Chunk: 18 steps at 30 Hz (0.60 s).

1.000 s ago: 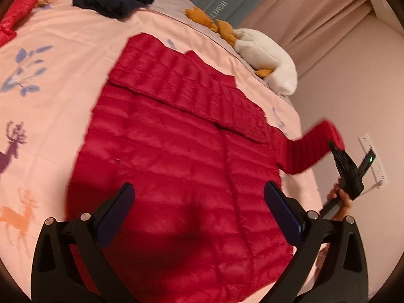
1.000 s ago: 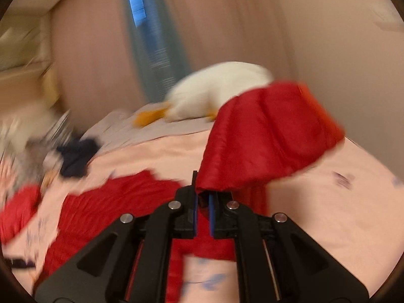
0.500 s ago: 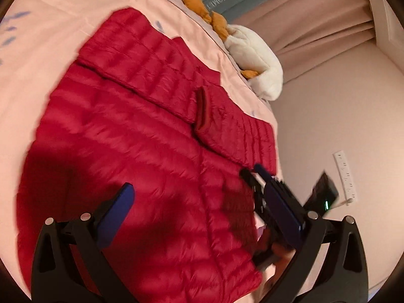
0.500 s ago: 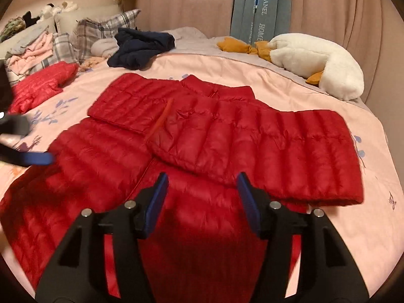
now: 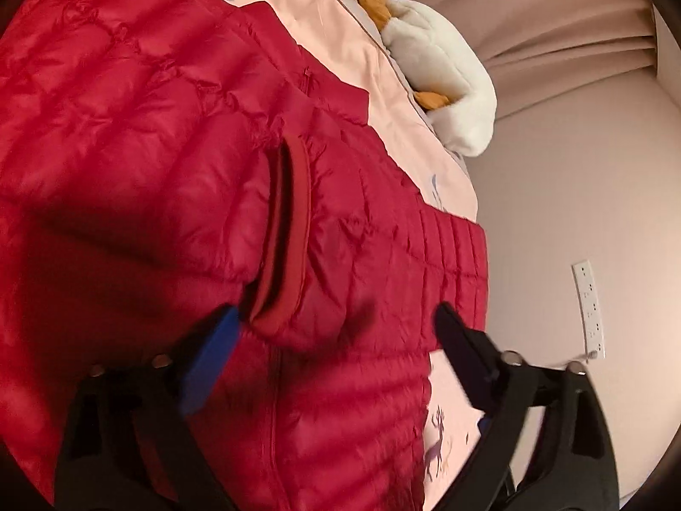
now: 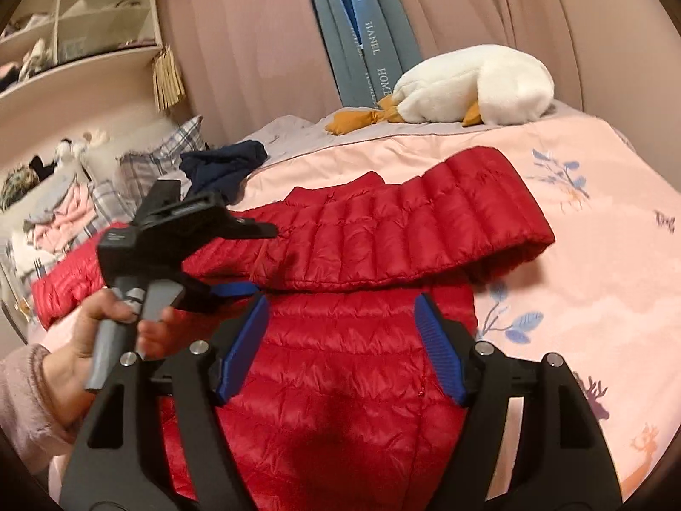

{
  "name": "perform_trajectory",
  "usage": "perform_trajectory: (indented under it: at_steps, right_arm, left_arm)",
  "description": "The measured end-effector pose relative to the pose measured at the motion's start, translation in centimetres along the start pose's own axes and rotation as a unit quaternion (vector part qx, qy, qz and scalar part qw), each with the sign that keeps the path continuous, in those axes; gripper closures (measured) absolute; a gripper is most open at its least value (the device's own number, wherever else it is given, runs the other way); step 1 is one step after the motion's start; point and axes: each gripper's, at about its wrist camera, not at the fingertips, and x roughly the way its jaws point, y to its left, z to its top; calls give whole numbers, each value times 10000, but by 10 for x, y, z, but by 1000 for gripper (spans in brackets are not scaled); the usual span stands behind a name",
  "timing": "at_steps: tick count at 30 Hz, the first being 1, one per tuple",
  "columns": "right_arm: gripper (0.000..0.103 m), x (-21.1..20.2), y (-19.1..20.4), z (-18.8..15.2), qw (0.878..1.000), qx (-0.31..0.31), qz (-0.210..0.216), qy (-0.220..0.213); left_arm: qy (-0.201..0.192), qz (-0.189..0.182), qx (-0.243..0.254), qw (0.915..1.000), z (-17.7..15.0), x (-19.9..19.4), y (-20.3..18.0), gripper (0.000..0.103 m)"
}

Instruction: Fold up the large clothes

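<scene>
Right wrist view is showing the jacket (image 6: 361, 340) lying on the bed (image 6: 596, 255), sleeve (image 6: 404, 242) already folded across; body folds are remaining. Right gripper (image 6: 340, 349) is opening, empty; left gripper (image 5: 336, 340) is closing around the cuff (image 5: 285, 234), not yet pinching.

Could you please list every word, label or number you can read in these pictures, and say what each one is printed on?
"HANEL": white letters running down the grey-blue hanging fabric behind the bed, right wrist view.
"HOME", cut off by the white plush goose: lower on the same fabric.
"OME": upside-down fragment on that fabric, top edge of the left wrist view.
Another line of lettering higher on the fabric: too blurred to read.
Red down jacket, pink bedsheet: no text, pictures only.
</scene>
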Motion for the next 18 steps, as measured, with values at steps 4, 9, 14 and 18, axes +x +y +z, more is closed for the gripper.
perform_trajectory:
  at_steps: [4, 9, 14, 18]
  right_arm:
    - [31, 0, -9, -2, 9997, 193, 119, -68]
    - [31, -6, -18, -7, 9984, 485, 161, -233]
    - [31, -13, -28, -6, 9966, 699, 194, -381]
    - [31, -12, -31, -6, 9964, 734, 199, -374]
  left_arm:
    - [22, 282, -97, 9996, 2, 10, 5, 70]
    - [-278, 394, -33, 9988, 4, -4, 2, 91]
    - [-1149, 332, 474, 9917, 27, -60, -38, 92]
    - [-1857, 562, 664, 9787, 49, -116, -48, 92]
